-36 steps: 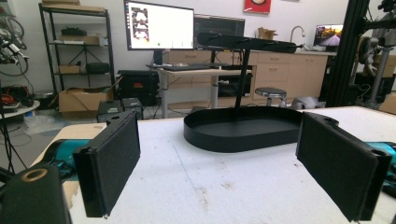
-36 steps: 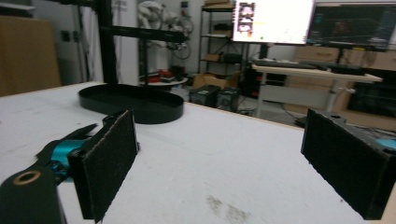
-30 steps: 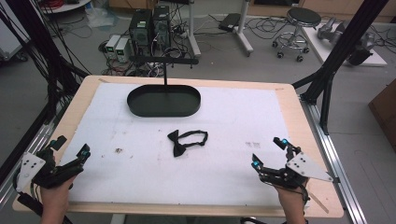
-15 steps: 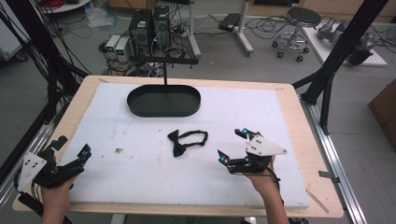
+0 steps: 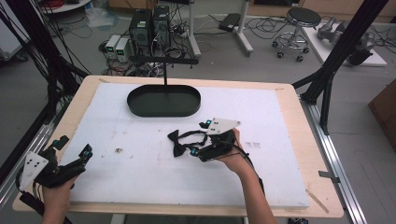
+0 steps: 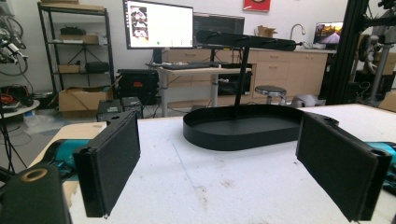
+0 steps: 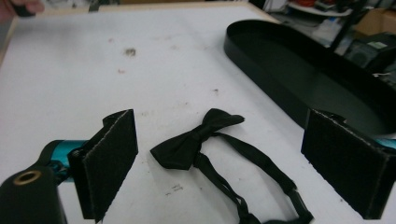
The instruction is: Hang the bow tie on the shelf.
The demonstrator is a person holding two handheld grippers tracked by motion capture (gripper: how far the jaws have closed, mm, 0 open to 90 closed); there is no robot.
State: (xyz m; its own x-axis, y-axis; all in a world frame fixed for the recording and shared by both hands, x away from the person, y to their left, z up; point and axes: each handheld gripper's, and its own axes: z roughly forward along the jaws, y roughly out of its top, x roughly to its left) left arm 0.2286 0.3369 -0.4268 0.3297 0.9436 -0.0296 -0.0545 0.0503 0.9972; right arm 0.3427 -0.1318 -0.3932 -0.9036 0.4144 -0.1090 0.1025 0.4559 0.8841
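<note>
White table [image 5: 140,177] — black oval tray [image 5: 164,101] at its far side, black bow tie [image 7: 196,140] lying mid-table, near the tray. Your right gripper [image 7: 233,168] is released, jaws straddling the bow tie without touching it — your left gripper [image 5: 70,156] sits released at the near left corner, well apart.

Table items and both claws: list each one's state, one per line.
Black fabric bow tie: flat on the white table, strap looped, ungrasped.
Black oval tray: empty, upright.
Right claw: open, straddling the bow tie.
Left claw: open, holding nothing.
</note>
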